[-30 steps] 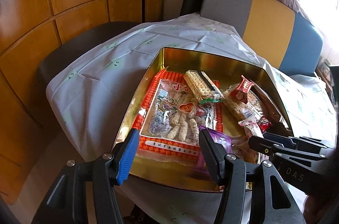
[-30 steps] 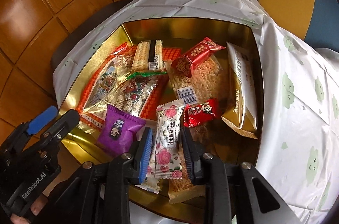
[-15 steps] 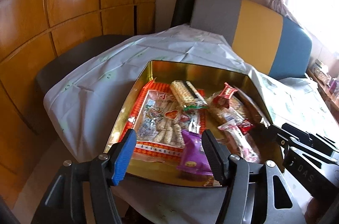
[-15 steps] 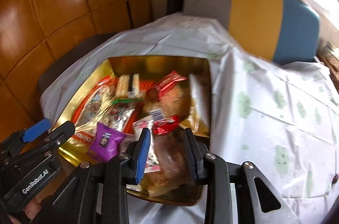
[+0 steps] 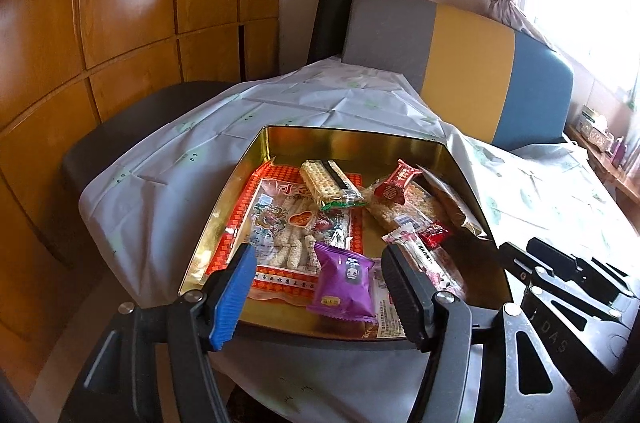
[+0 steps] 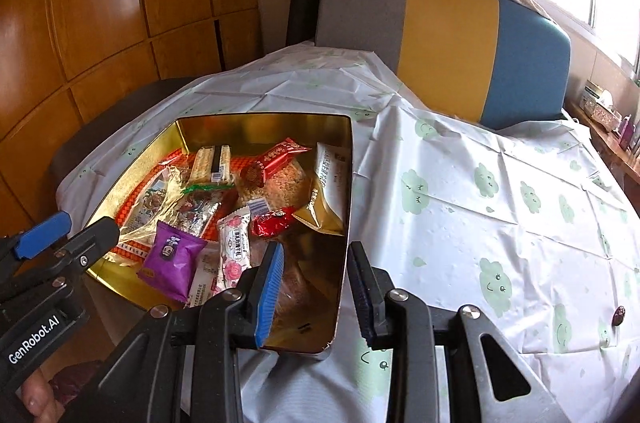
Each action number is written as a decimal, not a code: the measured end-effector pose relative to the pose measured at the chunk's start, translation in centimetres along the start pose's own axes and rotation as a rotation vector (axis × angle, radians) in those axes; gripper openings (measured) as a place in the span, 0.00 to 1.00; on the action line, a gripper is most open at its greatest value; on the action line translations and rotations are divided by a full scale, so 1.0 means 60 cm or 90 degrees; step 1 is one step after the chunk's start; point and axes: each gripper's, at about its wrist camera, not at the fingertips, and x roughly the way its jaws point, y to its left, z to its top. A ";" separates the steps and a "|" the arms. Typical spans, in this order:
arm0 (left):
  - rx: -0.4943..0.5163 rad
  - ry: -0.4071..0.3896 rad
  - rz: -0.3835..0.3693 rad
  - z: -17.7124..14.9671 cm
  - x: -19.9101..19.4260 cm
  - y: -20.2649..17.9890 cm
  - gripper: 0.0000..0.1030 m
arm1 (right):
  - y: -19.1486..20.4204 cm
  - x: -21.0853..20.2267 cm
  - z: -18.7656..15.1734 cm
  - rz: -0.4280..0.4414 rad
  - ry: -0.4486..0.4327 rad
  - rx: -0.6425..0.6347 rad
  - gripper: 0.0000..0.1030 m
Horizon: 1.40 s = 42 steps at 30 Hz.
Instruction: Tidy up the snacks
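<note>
A gold tin (image 5: 352,139) (image 6: 264,121) on the table holds several snack packets. Among them are a purple packet (image 5: 344,283) (image 6: 170,263), a rose-printed white bar (image 6: 236,249) (image 5: 428,259), a small red packet (image 6: 274,221) (image 5: 434,233), a cracker pack (image 5: 326,179) (image 6: 212,165) and a large red-bordered bag (image 5: 280,223). My left gripper (image 5: 320,291) is open and empty, just before the tin's near edge. My right gripper (image 6: 316,299) is open and empty, straddling the tin's right wall at its near corner.
The table wears a white cloth with green cloud prints (image 6: 500,191). A grey, yellow and blue bench back (image 6: 444,39) stands behind it. Wooden panels (image 5: 120,23) line the left. A small dark object (image 6: 619,315) lies on the cloth at the right.
Both grippers have pulled back from the tin and risen. The right gripper was around the rose-printed bar; it now stands wider open, empty, further right over the tin's wall.
</note>
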 end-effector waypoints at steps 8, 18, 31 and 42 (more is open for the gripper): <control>-0.001 -0.002 0.004 0.000 0.000 0.002 0.65 | 0.001 -0.002 -0.003 -0.001 -0.001 -0.005 0.32; -0.003 -0.004 0.007 0.000 -0.001 0.005 0.67 | 0.004 -0.004 -0.008 0.004 0.004 -0.008 0.32; -0.003 -0.005 0.008 0.000 -0.003 0.005 0.68 | 0.005 -0.002 -0.009 0.006 0.006 -0.009 0.32; 0.000 -0.006 0.007 -0.001 -0.004 0.004 0.69 | 0.003 -0.003 -0.012 0.005 0.003 -0.007 0.32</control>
